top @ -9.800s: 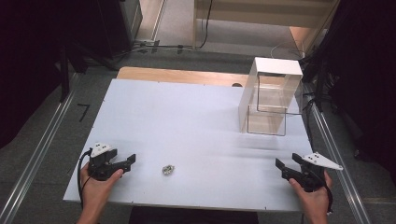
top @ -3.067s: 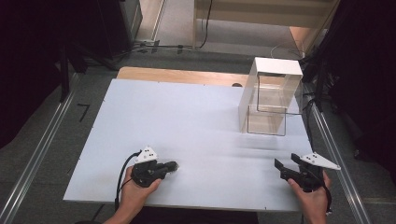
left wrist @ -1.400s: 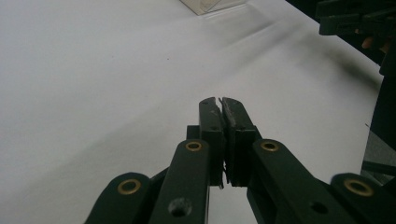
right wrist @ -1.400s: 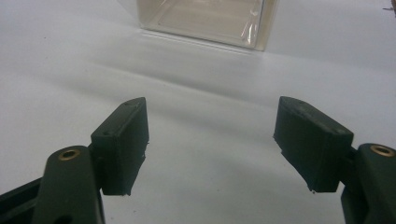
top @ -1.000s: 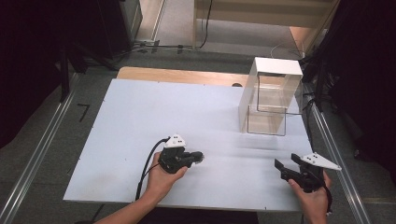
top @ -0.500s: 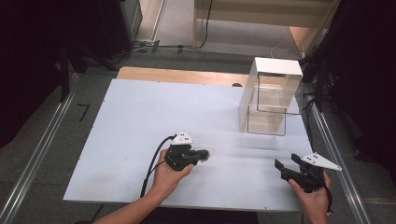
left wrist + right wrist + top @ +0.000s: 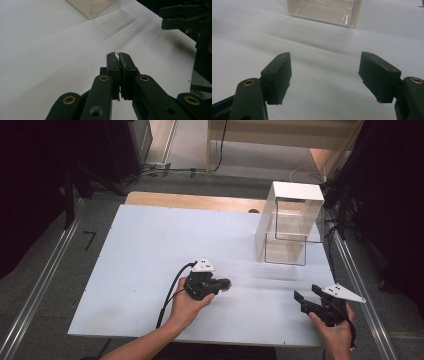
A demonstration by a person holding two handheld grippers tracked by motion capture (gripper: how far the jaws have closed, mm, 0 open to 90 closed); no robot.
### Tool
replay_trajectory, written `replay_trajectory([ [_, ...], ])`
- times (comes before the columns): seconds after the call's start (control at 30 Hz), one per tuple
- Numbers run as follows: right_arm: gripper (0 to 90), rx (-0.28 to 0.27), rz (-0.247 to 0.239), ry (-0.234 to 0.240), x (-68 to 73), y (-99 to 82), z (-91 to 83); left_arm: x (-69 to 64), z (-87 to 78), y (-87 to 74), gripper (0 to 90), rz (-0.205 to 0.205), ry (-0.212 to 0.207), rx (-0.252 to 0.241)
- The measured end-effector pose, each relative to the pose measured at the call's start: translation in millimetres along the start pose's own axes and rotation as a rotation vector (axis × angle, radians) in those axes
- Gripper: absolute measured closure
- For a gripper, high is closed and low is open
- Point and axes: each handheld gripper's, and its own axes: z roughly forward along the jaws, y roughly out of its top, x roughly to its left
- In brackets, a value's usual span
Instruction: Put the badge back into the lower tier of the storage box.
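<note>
Jaws of the left gripper [image 7: 226,283] pinch a small, barely visible object above the counter [image 7: 150,245], pointing toward the clear box [image 7: 287,227]; right gripper [image 7: 303,301] waits wide open, empty.

The table [image 7: 150,245] is plain white, with a light wooden strip [image 7: 190,200] at its upper edge. At upper right the box [image 7: 290,222] has clear walls and a white top and side. Both grippers, left [image 7: 224,283] and right [image 7: 303,300], are black, each topped by a pale grey plate. In the gripper views, brass-coloured rivets dot the black jaws. The floor [image 7: 45,255] at left is dull grey, crossed by silver rails.
</note>
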Motion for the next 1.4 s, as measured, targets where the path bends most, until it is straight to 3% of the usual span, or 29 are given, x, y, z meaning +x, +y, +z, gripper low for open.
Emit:
replay_trajectory([
  [1.4,24.7,-0.002,0.001,0.009,-0.9,0.4,0.0,-6.5,33.7,33.3,88.9,-0.005,-0.025,-0.013],
])
